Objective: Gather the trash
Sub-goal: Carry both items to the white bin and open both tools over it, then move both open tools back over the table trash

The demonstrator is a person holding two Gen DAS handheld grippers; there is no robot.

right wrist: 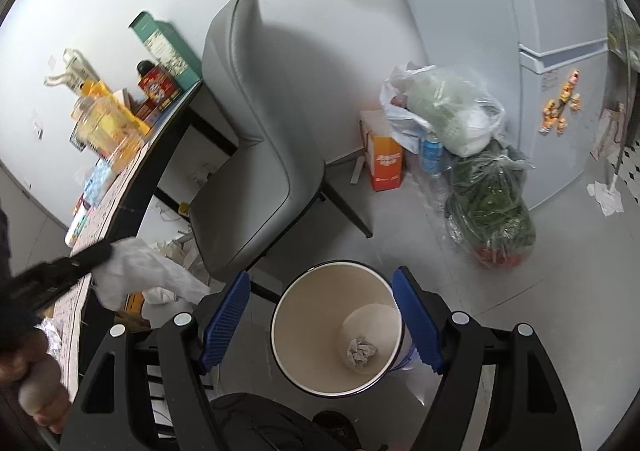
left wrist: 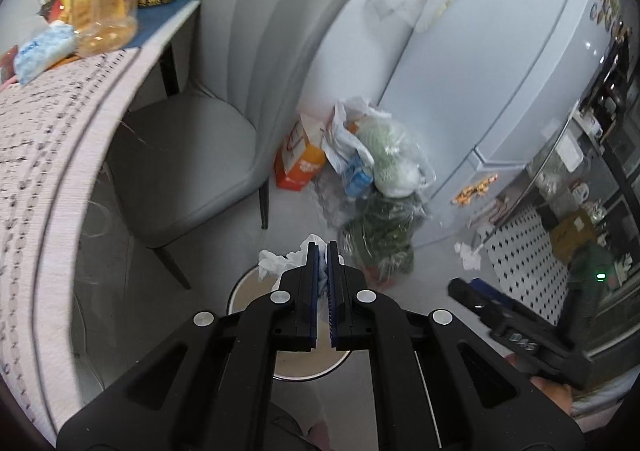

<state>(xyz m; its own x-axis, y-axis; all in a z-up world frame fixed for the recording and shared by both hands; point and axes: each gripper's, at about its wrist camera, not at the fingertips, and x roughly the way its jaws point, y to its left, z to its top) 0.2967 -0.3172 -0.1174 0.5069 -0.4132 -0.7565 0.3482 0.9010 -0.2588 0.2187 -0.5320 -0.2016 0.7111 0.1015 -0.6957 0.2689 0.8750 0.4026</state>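
Observation:
My left gripper (left wrist: 323, 251) is shut on a crumpled white tissue (left wrist: 276, 263), which bulges out to the left of its blue pads. It hangs over the near rim of a round bin (left wrist: 234, 291) on the floor. The right wrist view looks down into that bin (right wrist: 304, 311), where a small crumpled paper ball (right wrist: 360, 353) lies on the bottom. My right gripper (right wrist: 321, 273) is open above the bin, with nothing between its fingers. At the left of that view is the left gripper (right wrist: 106, 249) with the tissue (right wrist: 140, 275). The right gripper (left wrist: 466, 283) shows at the right.
A grey chair (left wrist: 224, 123) stands just behind the bin, beside a cluttered table (left wrist: 40, 171). Plastic bags of vegetables (left wrist: 384, 179) and an orange carton (left wrist: 298, 163) sit against the fridge (left wrist: 500, 71). Crumpled paper (right wrist: 604, 195) lies on the floor at right.

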